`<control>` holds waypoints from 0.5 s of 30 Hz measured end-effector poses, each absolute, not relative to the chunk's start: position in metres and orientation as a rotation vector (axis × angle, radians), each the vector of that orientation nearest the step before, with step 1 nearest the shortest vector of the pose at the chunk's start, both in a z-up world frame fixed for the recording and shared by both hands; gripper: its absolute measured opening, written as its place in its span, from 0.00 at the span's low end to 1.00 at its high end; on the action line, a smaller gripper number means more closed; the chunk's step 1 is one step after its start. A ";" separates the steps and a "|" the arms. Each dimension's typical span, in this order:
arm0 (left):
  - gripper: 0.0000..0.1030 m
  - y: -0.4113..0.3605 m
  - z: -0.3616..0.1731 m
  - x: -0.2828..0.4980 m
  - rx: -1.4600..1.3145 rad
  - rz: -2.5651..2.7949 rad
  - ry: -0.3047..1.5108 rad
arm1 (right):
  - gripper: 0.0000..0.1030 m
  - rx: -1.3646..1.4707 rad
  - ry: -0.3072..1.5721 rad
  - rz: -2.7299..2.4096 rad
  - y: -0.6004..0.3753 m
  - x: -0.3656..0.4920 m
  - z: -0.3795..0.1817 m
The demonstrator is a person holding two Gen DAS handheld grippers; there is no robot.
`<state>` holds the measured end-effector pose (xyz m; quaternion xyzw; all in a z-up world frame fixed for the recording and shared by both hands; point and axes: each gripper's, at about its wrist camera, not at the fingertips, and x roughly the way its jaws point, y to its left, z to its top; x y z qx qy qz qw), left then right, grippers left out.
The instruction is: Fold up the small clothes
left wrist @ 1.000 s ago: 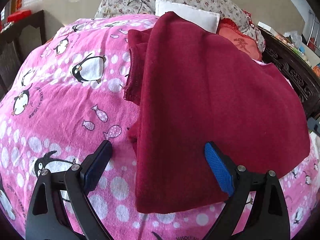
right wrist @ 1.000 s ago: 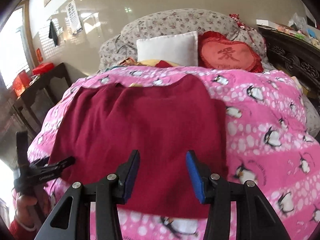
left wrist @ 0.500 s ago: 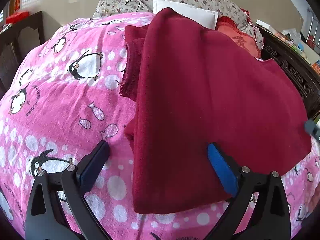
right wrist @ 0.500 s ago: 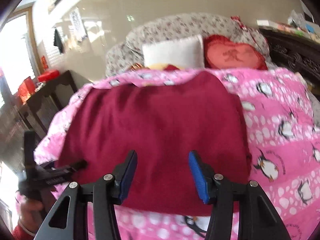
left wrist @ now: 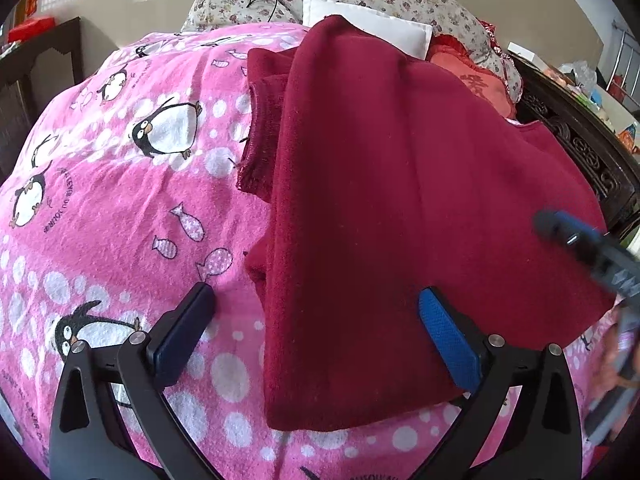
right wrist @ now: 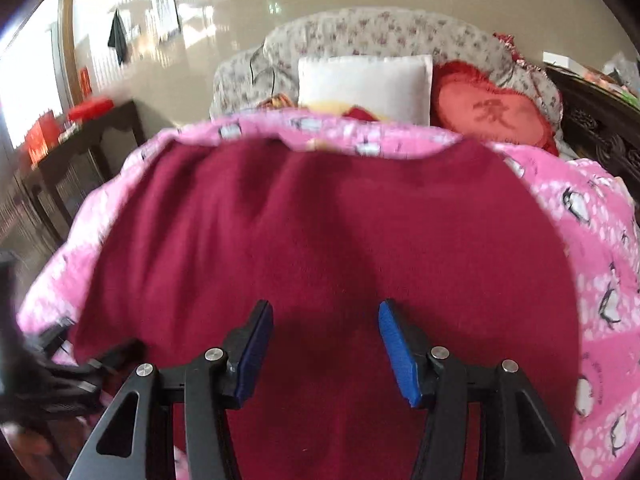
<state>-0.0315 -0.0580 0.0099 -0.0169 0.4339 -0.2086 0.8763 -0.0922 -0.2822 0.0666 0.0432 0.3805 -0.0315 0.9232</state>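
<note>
A dark red sweater (left wrist: 400,180) lies flat on a pink penguin blanket (left wrist: 100,200), one ribbed sleeve cuff (left wrist: 256,152) tucked along its left side. My left gripper (left wrist: 316,294) hovers at the sweater's near left corner. Its jaws are opening, with the sweater's edge between the fingers and neither pad pressing on it. In the right wrist view the sweater (right wrist: 320,220) fills the middle, and my right gripper (right wrist: 325,307) stands open just above its near part, holding nothing. The right gripper (left wrist: 580,240) also shows blurred at the right of the left wrist view.
A white pillow (right wrist: 364,80), a red heart cushion (right wrist: 496,116) and floral bedding (right wrist: 380,32) sit at the head of the bed. Dark carved wood (left wrist: 580,152) runs along the right side. A dark side table (right wrist: 92,132) stands to the left.
My right gripper has moved forward and down over the sweater and now shows at the right of the left wrist view. The left gripper's jaws have widened a little.
</note>
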 end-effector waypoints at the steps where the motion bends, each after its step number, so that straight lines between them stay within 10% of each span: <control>1: 0.99 -0.056 0.011 -0.031 -0.045 -0.444 0.905 | 0.53 0.083 0.762 -0.064 -0.282 -0.093 0.065; 15: 0.99 -0.027 0.016 -0.035 -0.180 -0.519 0.892 | 0.55 0.047 0.720 -0.007 -0.249 -0.053 0.111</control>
